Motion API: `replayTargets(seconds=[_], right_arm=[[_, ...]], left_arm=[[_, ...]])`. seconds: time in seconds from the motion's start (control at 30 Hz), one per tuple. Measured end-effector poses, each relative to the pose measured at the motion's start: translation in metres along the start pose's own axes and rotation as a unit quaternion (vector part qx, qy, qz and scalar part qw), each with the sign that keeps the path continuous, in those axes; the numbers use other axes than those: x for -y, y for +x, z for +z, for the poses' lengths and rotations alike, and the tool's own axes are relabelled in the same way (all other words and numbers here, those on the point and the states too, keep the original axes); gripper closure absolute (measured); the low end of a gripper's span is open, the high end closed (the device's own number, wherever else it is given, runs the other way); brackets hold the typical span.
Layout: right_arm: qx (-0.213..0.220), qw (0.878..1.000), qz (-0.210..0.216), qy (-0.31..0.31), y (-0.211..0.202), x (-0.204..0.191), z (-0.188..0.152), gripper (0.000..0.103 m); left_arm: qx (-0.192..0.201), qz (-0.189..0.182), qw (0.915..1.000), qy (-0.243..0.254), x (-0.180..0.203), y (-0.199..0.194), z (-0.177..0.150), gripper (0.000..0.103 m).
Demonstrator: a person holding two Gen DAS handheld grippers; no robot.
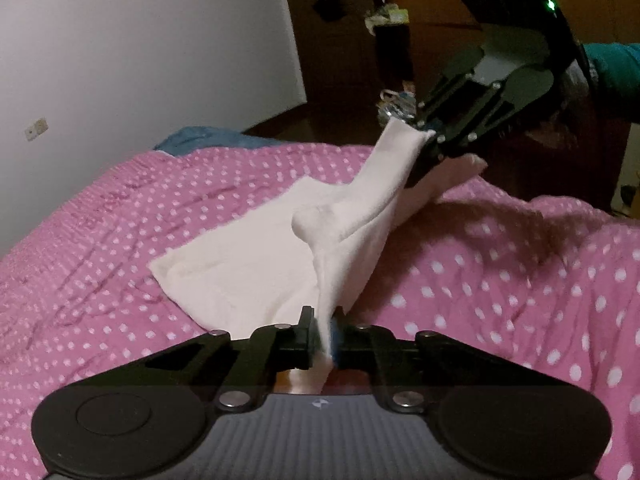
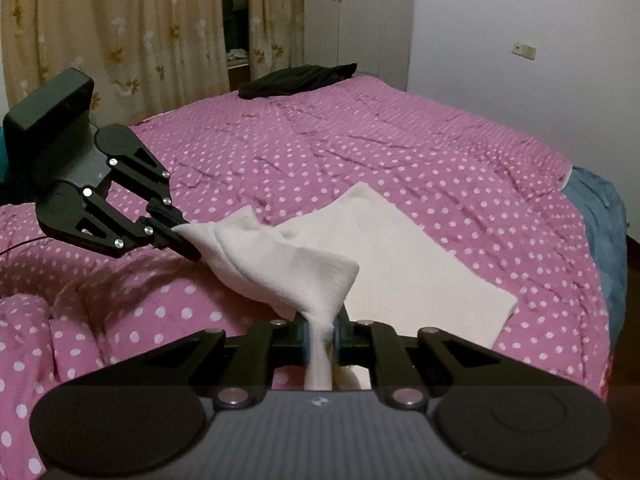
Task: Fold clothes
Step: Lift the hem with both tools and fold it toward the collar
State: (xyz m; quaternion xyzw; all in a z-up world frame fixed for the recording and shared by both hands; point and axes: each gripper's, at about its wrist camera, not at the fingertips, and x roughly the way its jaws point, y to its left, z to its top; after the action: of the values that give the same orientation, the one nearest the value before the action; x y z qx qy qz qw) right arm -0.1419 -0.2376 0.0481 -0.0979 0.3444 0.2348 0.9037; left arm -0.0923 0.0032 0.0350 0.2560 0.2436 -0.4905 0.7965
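Both views are dim, with warm indoor light and soft, grainy detail. Fisheye distortion bends the wall point(image 1: 140, 60) and the bed edge; the corners are vignetted black. The white cloth point(image 1: 256, 264) is the brightest area, slightly overexposed, with motion blur on its lifted part. A soft shadow lies on the pink bedspread point(image 2: 400, 140). The doorway point(image 1: 352, 40) is dark. A green indicator light point(image 1: 551, 3) glares.
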Motion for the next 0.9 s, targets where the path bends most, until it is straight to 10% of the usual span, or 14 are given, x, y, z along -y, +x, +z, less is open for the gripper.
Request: replayTargets(seconds=[0.43, 0.9], right_arm=[[0.004, 0.999, -0.043, 0.011, 0.038, 0.070, 0.055, 0.094], [-0.042, 0.993, -0.076, 0.086, 0.135, 0.142, 0.035, 0.089]], left_arm=[[0.013, 0.091, 0.9951, -0.038, -0.071, 0.048, 0.063, 0.095], [-0.079, 0.137, 0.9850, -0.069, -0.138, 0.183, 0.058, 0.090]])
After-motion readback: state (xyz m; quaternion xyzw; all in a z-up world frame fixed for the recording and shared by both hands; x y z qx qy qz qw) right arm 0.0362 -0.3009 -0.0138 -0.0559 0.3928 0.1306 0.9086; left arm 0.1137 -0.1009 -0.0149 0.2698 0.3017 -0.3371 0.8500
